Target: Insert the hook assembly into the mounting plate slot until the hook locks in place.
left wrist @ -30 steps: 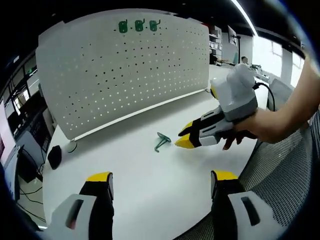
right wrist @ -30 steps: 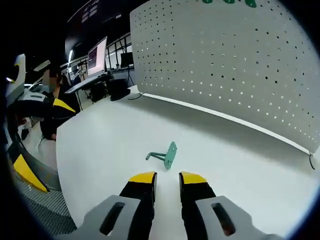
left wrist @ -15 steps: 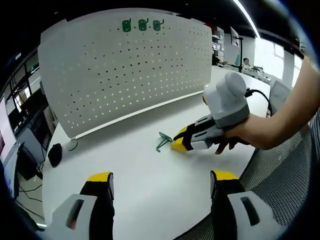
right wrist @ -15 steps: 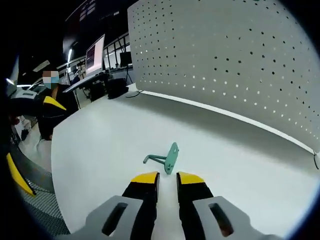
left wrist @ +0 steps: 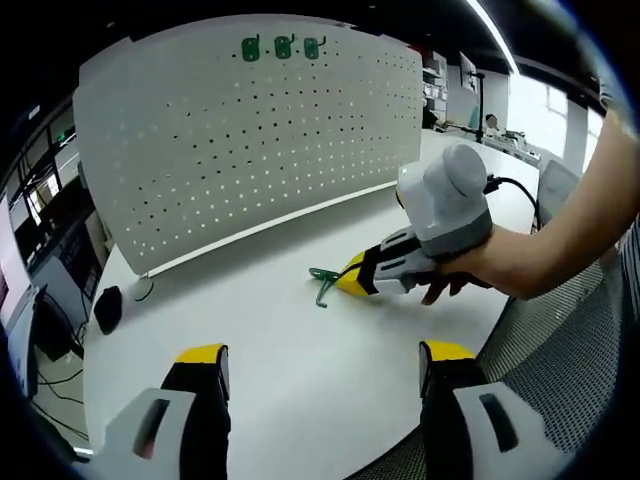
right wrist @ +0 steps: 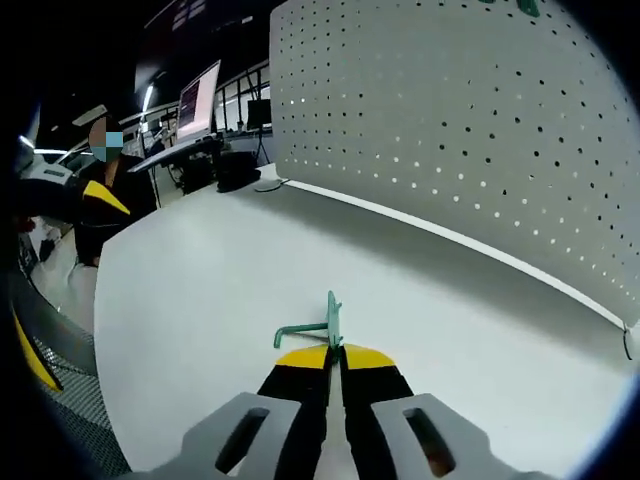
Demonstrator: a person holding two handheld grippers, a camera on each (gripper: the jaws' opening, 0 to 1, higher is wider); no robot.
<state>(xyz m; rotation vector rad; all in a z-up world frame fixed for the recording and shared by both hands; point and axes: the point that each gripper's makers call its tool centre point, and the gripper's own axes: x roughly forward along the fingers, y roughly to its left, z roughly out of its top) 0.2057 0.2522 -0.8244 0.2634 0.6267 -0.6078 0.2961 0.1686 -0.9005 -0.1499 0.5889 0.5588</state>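
The right gripper [right wrist: 334, 356] had clamped the small green metal hook [right wrist: 318, 324] on the white table [right wrist: 200, 290], before the white perforated pegboard [right wrist: 480, 120]. The left gripper [left wrist: 322, 362] stood wide open, nearer than the hook.

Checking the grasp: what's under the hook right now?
The bare white table. The green hook is pinched at its flat plate by the right gripper, its bent arm sticking out sideways just above the tabletop. Whether it is touching or lifted cannot be told.
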